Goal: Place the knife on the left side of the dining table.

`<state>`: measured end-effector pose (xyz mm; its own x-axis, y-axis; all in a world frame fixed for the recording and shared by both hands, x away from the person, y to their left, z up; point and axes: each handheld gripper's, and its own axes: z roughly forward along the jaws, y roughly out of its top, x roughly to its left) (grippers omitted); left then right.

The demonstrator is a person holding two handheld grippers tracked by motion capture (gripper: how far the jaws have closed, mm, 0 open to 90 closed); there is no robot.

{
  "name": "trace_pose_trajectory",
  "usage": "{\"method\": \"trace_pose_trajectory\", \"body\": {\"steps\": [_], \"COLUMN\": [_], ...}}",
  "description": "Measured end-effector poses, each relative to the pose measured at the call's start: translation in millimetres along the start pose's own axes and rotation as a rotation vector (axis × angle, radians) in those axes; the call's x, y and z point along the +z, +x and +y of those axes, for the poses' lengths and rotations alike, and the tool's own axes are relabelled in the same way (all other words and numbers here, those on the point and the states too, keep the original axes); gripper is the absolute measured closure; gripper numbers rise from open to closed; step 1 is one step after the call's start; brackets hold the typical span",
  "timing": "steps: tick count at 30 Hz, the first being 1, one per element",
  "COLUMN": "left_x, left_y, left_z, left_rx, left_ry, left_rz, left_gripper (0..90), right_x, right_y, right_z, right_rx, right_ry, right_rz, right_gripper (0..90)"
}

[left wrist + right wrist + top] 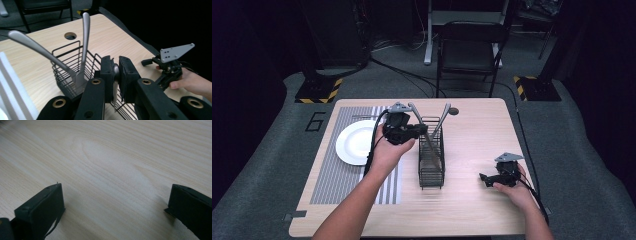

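Over the basket, left gripper pinches a utensil, long axis hanging toward 6 o'clock into it; right gripper, jaws spread, rests idle at 3 o'clock.

table brightly lit from above | surroundings dark | soft shadows under jaws | near jaws blurred | slight overall softness

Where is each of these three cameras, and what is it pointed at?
High view: above the person's side, looking down on the wooden table; both forearms show.
Left gripper view: rides the left gripper, shut on a metal utensil over the black wire basket.
Right gripper view: open jaws over bare tabletop.
Shared: the basket, in the high and left gripper views.
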<state>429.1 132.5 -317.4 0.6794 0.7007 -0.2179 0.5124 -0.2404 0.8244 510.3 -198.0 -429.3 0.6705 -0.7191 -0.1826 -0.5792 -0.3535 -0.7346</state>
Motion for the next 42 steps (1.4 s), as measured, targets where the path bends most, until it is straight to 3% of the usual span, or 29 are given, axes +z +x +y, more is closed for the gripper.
{"method": "trace_pose_trajectory", "body": {"steps": [15, 42], "left_x": [2.0, -20.6], "left_y": [-6.9, -10.4], "left_z": [6.4, 24.0], "left_rx": [0.013, 0.032], "left_ry": [0.025, 0.013], "left_rz": [-0.019, 0.027], "left_gripper": [83.6, 83.6], "right_x": [0.0, -0.1], "right_y": [-0.3, -0.4], "right_z": [-0.1, 0.0], "right_rx": [-0.002, -0.003], "right_ry": [0.0, 0.001], "right_rz": [0.006, 0.006], "right_gripper": [0.0, 0.0]}}
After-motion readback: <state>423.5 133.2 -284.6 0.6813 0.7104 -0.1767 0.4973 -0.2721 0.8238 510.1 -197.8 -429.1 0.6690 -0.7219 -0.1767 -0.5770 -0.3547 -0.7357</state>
